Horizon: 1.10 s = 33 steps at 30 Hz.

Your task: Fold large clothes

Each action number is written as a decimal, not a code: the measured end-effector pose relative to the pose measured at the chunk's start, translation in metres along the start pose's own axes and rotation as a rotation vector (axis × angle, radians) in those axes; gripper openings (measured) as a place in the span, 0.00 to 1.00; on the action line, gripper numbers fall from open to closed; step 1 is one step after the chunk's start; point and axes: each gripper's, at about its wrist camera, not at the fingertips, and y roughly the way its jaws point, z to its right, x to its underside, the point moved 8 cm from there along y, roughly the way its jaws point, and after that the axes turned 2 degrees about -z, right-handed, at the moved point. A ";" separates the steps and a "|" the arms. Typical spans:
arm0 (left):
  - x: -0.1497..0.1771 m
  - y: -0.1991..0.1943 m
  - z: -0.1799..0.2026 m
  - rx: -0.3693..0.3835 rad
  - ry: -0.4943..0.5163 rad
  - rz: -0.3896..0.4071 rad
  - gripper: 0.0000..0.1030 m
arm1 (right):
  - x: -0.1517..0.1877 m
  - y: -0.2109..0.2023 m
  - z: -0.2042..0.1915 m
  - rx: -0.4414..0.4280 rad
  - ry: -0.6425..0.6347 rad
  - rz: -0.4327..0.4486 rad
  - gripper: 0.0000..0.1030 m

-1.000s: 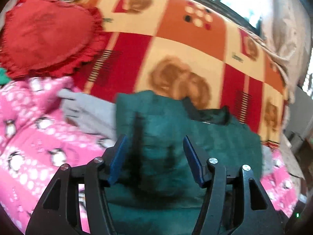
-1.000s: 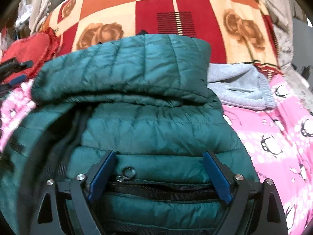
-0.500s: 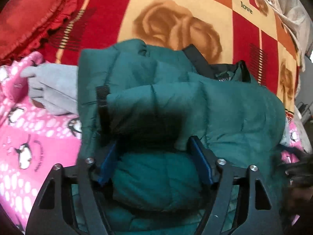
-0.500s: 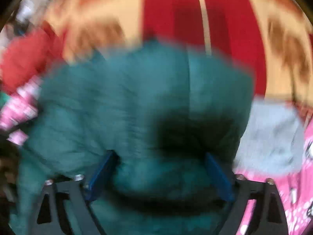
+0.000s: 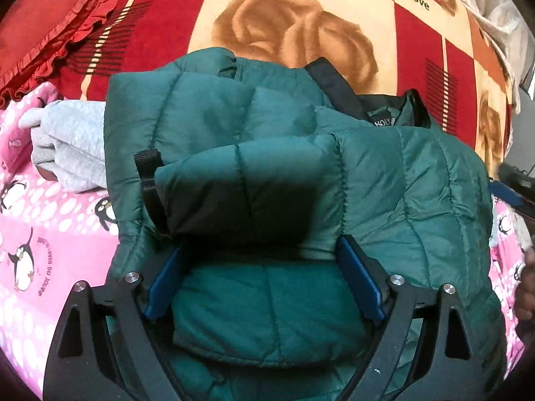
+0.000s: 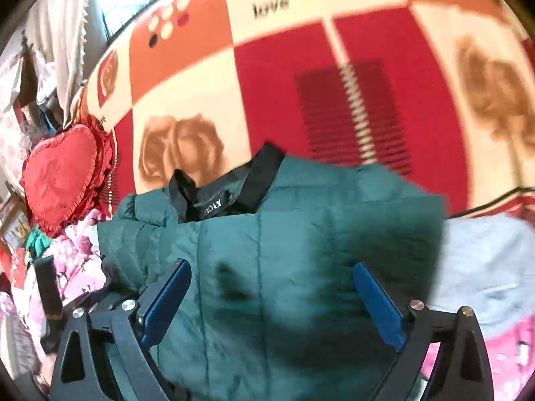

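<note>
A dark green quilted jacket [image 5: 384,173] lies folded on the bed, its black collar [image 5: 334,83] at the far side. My left gripper [image 5: 260,245] sits low on the near part, jaws opening, with a puffy fold between the blue pads [image 5: 359,280] that they do not pinch. In the right wrist view the same jacket [image 6: 301,220] fills the lower half, its collar and label [image 6: 214,207] just beyond. My right gripper [image 6: 271,264] hovers over it, jaws wide and closing a little, gripping nothing.
A red, orange and cream rose blanket [image 5: 294,30] covers the bed beyond the jacket. A red heart cushion [image 5: 43,23] lies far left. A grey garment [image 5: 73,143] sits beside the jacket on a pink penguin sheet [image 5: 50,234]. A hand [image 5: 526,287] shows at the right edge.
My left gripper came down closer onto the jacket and its jaws spread wider. The right gripper swept from the zipped hem across the jacket towards the collar.
</note>
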 end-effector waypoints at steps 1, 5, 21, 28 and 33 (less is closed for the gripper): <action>0.000 0.000 0.001 -0.006 0.006 0.001 0.86 | 0.007 0.019 0.008 0.039 0.005 -0.050 0.95; 0.001 0.000 0.005 -0.029 0.030 0.000 0.86 | 0.014 0.027 0.010 0.114 -0.012 -0.067 0.99; 0.013 -0.054 -0.012 -0.117 -0.090 -0.015 0.86 | 0.084 -0.046 -0.026 0.125 -0.023 -0.069 0.97; -0.028 -0.176 -0.056 -0.093 -0.290 0.402 0.86 | 0.121 -0.129 -0.025 0.034 -0.038 -0.071 0.97; -0.005 -0.171 -0.047 -0.033 -0.197 0.174 0.86 | 0.190 -0.125 -0.031 0.043 -0.096 -0.222 0.97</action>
